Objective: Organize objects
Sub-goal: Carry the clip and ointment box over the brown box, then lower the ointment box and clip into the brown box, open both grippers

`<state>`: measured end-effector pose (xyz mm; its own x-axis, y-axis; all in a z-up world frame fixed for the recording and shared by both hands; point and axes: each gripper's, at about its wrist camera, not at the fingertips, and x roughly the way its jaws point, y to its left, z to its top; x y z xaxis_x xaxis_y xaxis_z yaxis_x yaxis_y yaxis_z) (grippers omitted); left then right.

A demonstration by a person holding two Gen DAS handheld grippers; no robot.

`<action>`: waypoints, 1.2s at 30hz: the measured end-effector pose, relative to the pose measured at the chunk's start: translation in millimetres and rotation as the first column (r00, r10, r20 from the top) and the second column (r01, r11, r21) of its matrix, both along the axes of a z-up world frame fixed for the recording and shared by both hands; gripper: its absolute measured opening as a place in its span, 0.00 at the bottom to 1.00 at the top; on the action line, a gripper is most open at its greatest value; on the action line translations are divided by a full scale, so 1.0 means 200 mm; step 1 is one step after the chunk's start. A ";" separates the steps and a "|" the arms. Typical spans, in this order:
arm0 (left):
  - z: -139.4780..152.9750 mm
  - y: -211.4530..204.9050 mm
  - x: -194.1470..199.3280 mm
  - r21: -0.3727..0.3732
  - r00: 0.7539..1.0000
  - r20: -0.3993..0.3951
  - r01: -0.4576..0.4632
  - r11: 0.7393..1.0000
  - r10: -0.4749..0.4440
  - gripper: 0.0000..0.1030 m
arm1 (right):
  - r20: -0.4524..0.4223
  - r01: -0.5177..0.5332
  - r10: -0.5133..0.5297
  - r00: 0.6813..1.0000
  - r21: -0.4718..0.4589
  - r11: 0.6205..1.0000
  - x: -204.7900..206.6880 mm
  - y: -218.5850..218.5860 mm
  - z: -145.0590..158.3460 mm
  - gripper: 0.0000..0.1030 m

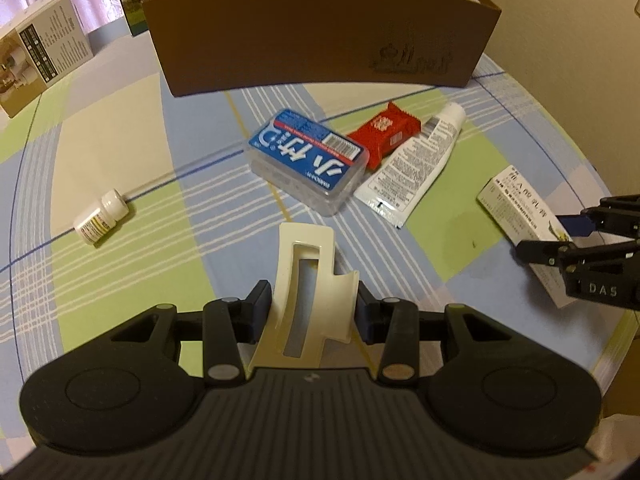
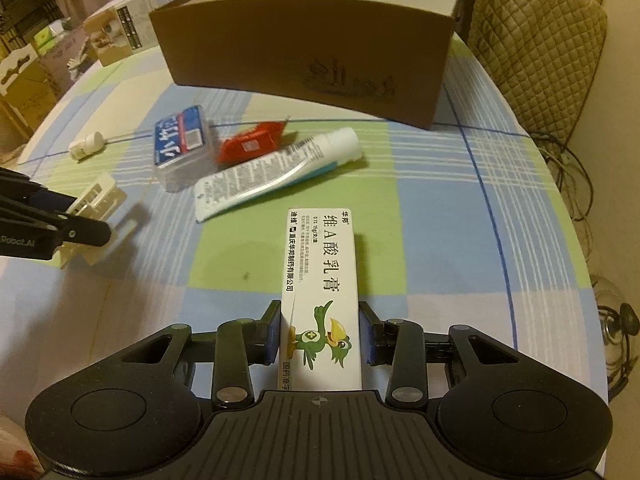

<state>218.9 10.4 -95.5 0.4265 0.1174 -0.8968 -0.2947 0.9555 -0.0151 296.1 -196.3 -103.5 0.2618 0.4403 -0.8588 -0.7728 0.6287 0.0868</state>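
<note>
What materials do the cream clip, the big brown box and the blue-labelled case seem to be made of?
Cream clip, held in the left claw: probably hard moulded plastic, smooth and slightly glossy, with cut-out slots.
Brown box: cardboard, matte, with thin folded walls and a pale inside.
Blue-labelled case: seemingly clear rigid plastic, see-through at its sides, with a glossy printed label on top.
</note>
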 end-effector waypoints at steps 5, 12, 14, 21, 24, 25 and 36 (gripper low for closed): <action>0.04 0.01 0.01 -0.001 1.000 0.021 -0.008 1.000 0.008 0.37 | -0.012 -0.017 0.018 1.000 0.045 0.999 0.00 0.04 0.07 0.34; 0.14 0.02 0.04 0.001 0.997 0.072 -0.011 1.000 0.011 0.37 | -0.024 -0.050 0.054 0.998 0.128 0.991 0.01 0.11 0.19 0.34; 0.17 0.03 0.06 0.003 0.996 0.092 -0.012 1.000 0.012 0.37 | -0.025 -0.058 0.062 0.998 0.146 0.988 0.03 0.14 0.23 0.34; 0.30 0.10 0.19 0.030 0.988 0.155 -0.017 0.999 0.013 0.37 | 0.008 -0.068 0.068 0.998 0.203 0.977 0.15 0.25 0.35 0.34; 0.35 0.14 0.27 0.047 0.983 0.182 -0.021 0.999 0.012 0.37 | 0.027 -0.067 0.063 0.998 0.230 0.971 0.23 0.30 0.41 0.34; 0.38 0.16 0.30 0.055 0.981 0.194 -0.021 0.998 0.010 0.37 | 0.031 -0.066 0.060 0.998 0.241 0.968 0.25 0.32 0.43 0.34; 0.55 0.33 0.65 0.140 0.957 0.288 -0.019 0.990 -0.022 0.37 | 0.087 -0.051 0.024 0.996 0.323 0.945 0.57 0.55 0.61 0.34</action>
